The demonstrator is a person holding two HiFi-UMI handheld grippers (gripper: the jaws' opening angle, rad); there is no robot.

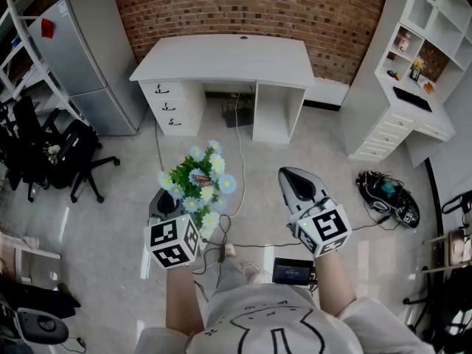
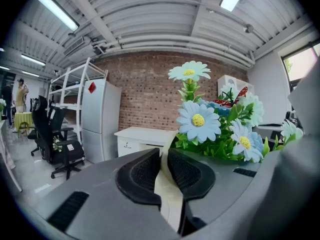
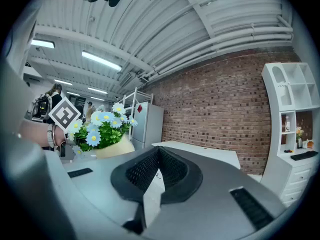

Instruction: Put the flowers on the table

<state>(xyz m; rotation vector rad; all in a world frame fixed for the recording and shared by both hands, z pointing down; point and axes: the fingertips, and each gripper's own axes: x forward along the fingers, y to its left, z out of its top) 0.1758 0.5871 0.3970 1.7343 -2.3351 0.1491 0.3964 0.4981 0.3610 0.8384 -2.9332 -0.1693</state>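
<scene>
Pinching is done by the left gripper [image 2: 164,160], its jaws closed narrowly on the cream rim of the pot [image 2: 168,191] holding the flowers [image 1: 200,179]; the right gripper [image 3: 159,156] is closed on nothing beside it. The flowers are carried above the floor [image 1: 110,220], well apart from the white table [image 1: 221,59] at the brick wall [image 1: 258,6], so carrying is judged the step in hand. Next, the pot must be brought over the table's front edge and set down upright.

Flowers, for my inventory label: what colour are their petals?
The flowers have pale blue and white petals with yellow centres, clearest in the left gripper view.
</scene>
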